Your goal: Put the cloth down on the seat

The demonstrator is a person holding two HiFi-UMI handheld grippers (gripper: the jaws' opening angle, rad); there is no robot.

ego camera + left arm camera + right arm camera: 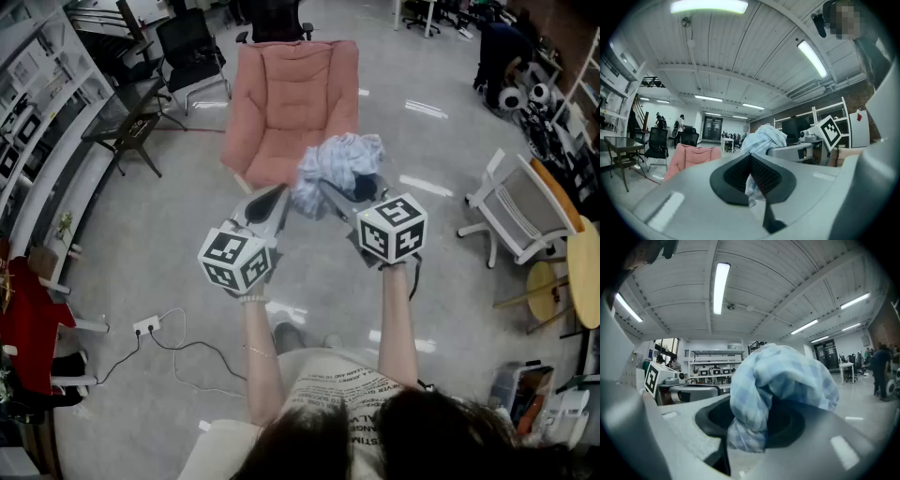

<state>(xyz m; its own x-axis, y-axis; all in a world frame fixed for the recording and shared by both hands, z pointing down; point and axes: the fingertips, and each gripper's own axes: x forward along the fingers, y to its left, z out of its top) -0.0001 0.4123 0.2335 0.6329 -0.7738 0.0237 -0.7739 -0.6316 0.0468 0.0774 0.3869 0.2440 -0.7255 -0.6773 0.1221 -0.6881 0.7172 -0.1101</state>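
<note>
Carry phase, cloth (339,167) short of seat (274,161) | left hand-held gripper (279,204), right hand-held gripper (330,195) pinching cloth | next: advance over seat, lower, release.

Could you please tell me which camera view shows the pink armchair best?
The head view: nearly the whole pink armchair shows from above, beyond the cloth. The left gripper view catches only a low side glimpse; the right gripper view shows none of it.

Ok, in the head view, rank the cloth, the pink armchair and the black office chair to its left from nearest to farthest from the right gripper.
1. cloth: pinched in the right gripper itself.
2. pink armchair: straight ahead, just past the jaws.
3. black office chair: farther back, left of the armchair.
</note>
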